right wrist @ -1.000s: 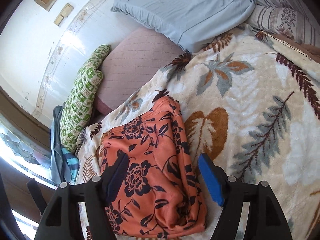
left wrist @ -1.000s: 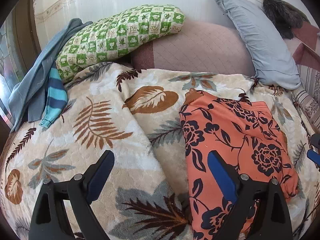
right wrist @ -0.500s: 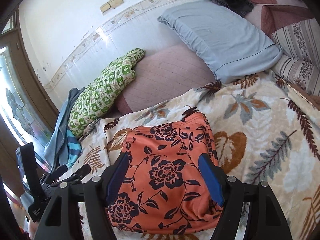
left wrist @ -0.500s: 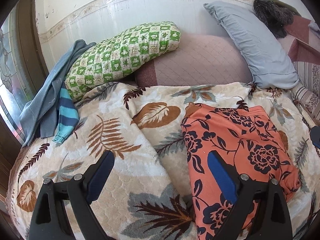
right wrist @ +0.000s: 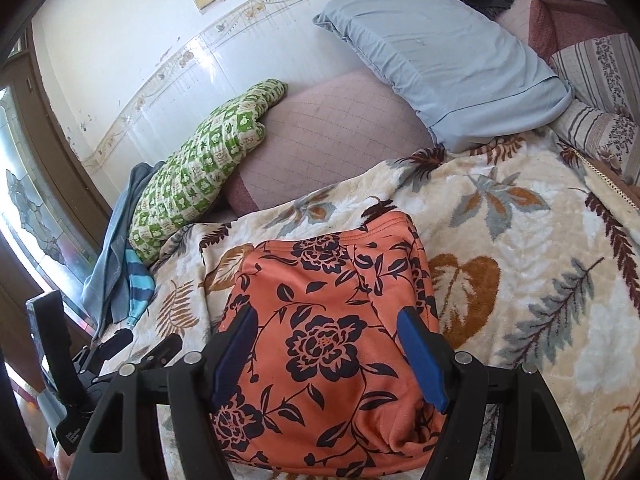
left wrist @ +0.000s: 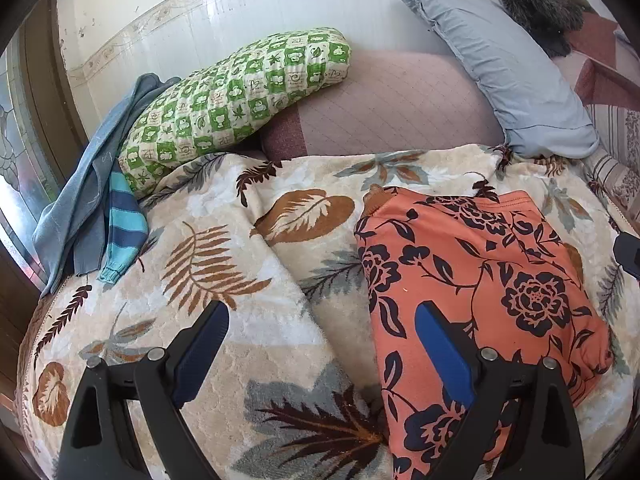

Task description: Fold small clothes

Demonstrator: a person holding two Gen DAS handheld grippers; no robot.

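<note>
Views have levelled out since a second ago: right camera rolled upright and backed off, orange floral garment (right wrist: 332, 332) unmoved, so the fold looks done. Left claw (left wrist: 320, 344) gapes empty over plush leaf-print blanket (left wrist: 224, 320); right claw (right wrist: 326, 350) likewise released, above the garment, a soft compact rectangle lying lower centre.

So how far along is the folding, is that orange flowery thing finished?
Looks done: the orange floral garment lies as a compact folded bundle on the leaf-patterned blanket. In hand: nothing; the left claw and right claw are both open, holding no cloth. Probably left: the blue striped garment and grey-blue cloth heaped unfolded at the bed's edge.
</note>
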